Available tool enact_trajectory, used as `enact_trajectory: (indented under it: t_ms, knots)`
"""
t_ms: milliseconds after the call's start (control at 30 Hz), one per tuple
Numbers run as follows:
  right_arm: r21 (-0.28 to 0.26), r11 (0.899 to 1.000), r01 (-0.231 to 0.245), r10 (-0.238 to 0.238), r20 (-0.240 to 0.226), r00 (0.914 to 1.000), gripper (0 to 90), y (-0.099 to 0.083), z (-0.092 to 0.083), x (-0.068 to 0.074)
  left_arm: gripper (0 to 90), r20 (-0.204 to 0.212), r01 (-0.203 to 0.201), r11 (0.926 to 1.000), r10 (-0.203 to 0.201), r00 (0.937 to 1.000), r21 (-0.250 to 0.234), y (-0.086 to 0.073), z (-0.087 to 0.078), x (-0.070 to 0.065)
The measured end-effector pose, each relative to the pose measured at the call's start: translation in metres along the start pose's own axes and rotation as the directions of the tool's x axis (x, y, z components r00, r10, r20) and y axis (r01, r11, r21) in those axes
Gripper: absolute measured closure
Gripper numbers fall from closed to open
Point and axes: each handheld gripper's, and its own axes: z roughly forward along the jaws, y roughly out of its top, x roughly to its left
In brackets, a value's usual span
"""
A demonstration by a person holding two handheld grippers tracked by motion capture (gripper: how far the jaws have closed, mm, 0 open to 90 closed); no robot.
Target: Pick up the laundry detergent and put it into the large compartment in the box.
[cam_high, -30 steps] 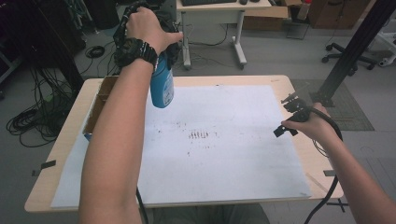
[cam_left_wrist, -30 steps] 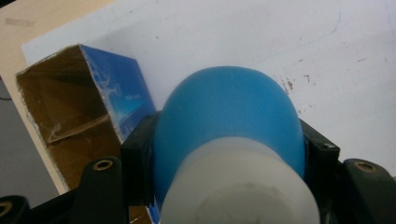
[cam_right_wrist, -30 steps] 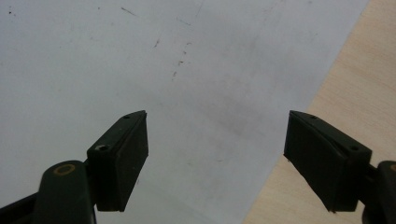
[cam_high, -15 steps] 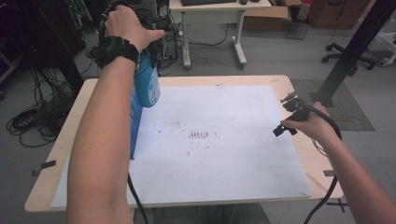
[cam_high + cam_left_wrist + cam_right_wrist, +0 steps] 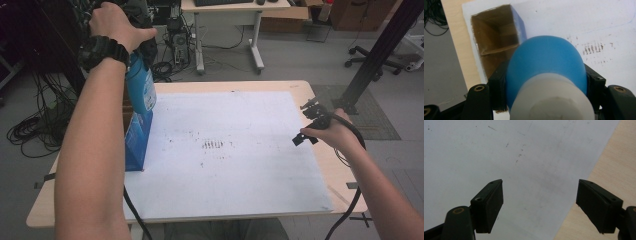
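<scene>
Left tool clamped on blue bottle, open carton just beyond it. Right tool jaws apart, empty, above white sheet on tabletop.

No legible text on blue bottle or box.

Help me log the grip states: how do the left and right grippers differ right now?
The left gripper is shut on the blue bottle, raised above the open box; the right gripper is open and holds nothing. The left is lifted high, while the right sits low over the white sheet. Both have black jaws.
</scene>
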Motion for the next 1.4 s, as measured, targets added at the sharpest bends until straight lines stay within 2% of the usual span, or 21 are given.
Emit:
enact_trajectory:
  t_ms: [200, 333, 733, 1067, 1400]
  knots:
    - [0.004, 1.000, -0.003, 0.003, -0.001, 1.0000, 21.7, 0.000, 0.002, 0.000, 37.5, -0.022, 0.034, 0.9994, -0.034, 0.9992, 0.000, -0.005, -0.003, 0.016]
    - [0.006, 1.000, -0.005, 0.005, 0.001, 1.0000, 21.7, 0.000, 0.003, 0.000, 37.5, -0.018, 0.053, 0.9986, -0.053, 0.9985, 0.000, -0.009, -0.004, 0.027]
    - [0.009, 1.000, -0.010, 0.010, 0.002, 1.0000, 21.7, -0.001, 0.004, -0.001, 37.5, -0.046, 0.081, 0.9967, -0.081, 0.9956, -0.001, -0.018, -0.005, 0.048]
    - [0.011, 1.000, -0.008, 0.008, 0.003, 1.0000, 21.7, -0.001, 0.005, 0.000, 37.5, -0.057, 0.104, 0.9945, -0.104, 0.9930, 0.006, -0.023, -0.003, 0.060]
    - [0.011, 1.000, -0.009, 0.009, 0.001, 1.0000, 21.7, -0.001, 0.005, 0.000, 37.5, -0.062, 0.110, 0.9939, -0.109, 0.9921, 0.012, -0.025, -0.001, 0.062]
